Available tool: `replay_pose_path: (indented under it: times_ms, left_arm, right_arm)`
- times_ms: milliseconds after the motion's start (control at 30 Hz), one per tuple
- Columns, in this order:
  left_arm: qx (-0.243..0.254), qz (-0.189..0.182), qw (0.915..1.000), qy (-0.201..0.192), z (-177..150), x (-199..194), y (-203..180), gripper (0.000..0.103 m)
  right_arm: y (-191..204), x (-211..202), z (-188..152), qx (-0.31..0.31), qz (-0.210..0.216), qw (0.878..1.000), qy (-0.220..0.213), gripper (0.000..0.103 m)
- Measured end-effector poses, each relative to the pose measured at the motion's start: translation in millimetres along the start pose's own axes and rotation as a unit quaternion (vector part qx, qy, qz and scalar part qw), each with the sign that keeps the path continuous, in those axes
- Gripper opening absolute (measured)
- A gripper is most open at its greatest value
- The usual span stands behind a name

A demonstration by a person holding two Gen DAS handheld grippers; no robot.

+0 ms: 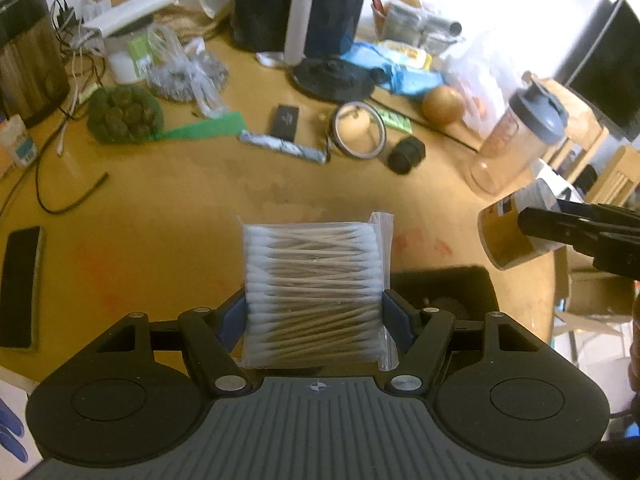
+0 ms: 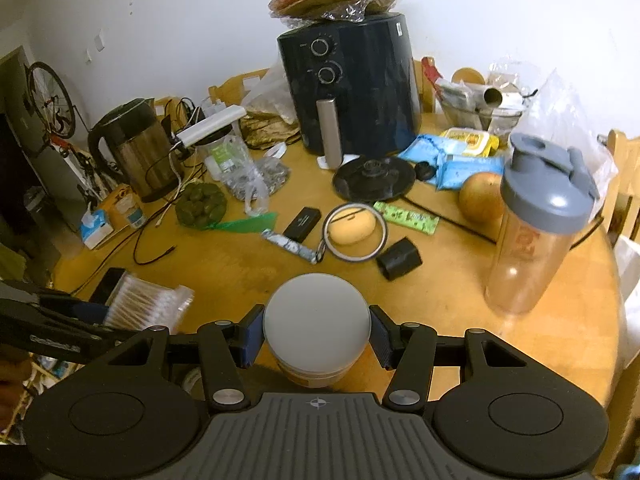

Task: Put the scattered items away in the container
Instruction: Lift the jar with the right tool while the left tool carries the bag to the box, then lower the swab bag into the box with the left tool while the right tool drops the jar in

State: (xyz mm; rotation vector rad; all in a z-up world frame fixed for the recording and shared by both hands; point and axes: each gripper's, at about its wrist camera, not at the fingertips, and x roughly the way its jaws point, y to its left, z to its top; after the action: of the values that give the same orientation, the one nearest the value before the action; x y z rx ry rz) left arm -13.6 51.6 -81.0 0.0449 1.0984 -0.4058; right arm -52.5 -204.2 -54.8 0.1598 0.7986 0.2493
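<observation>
My left gripper [image 1: 314,316] is shut on a clear bag of cotton swabs [image 1: 312,288] and holds it above the round wooden table [image 1: 160,216]. The bag also shows in the right wrist view [image 2: 146,306]. A black container [image 1: 444,292] sits just right of the left gripper, at the table's near edge. My right gripper [image 2: 316,334] is shut on a white-lidded jar [image 2: 316,326] with a yellow-brown body. In the left wrist view this jar [image 1: 506,236] hangs above and to the right of the black container.
Loose items lie mid-table: a metal ring lid [image 2: 355,232], a black adapter [image 2: 399,259], a black case [image 2: 302,223], a foil stick [image 2: 289,246]. A shaker bottle [image 2: 536,224], an air fryer [image 2: 352,84], a kettle [image 2: 134,148] and a phone [image 1: 20,284] stand around.
</observation>
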Motion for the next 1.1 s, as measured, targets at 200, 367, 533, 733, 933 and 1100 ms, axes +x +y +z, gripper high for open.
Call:
replay_pose_path:
  times_ms: [200, 367, 533, 733, 933, 1100]
  left_arm:
    - [-0.010, 0.003, 0.9997, 0.021, -13.2, 8.9, 0.6, 0.069]
    - [-0.019, 0.008, 0.9986, 0.050, -19.7, 21.6, 4.2, 0.069]
    - [-0.014, 0.000, 0.9976, 0.068, -23.2, 32.9, 3.4, 0.069]
    - [-0.015, -0.006, 0.9987, 0.048, -20.6, 37.9, 6.0, 0.069]
    - [-0.028, 0.002, 0.9993, 0.025, -14.9, 30.2, 6.7, 0.070]
    - [-0.028, 0.003, 0.9994, 0.020, -14.4, 25.3, 5.4, 0.070]
  right_arm:
    - [6.7, -0.3, -17.8, -0.002, 0.011, 1.000, 0.022, 0.057]
    - [17.7, -3.5, -31.5, -0.017, 0.027, 0.999, 0.036, 0.057]
    - [24.0, -3.9, -42.8, -0.025, 0.035, 0.998, 0.051, 0.057]
    - [24.6, -2.9, -51.6, -0.026, 0.039, 0.997, 0.066, 0.057]
    - [30.3, 0.0, -55.6, -0.041, 0.048, 0.995, 0.079, 0.057]
    - [34.9, 5.7, -58.6, -0.052, 0.059, 0.993, 0.091, 0.057]
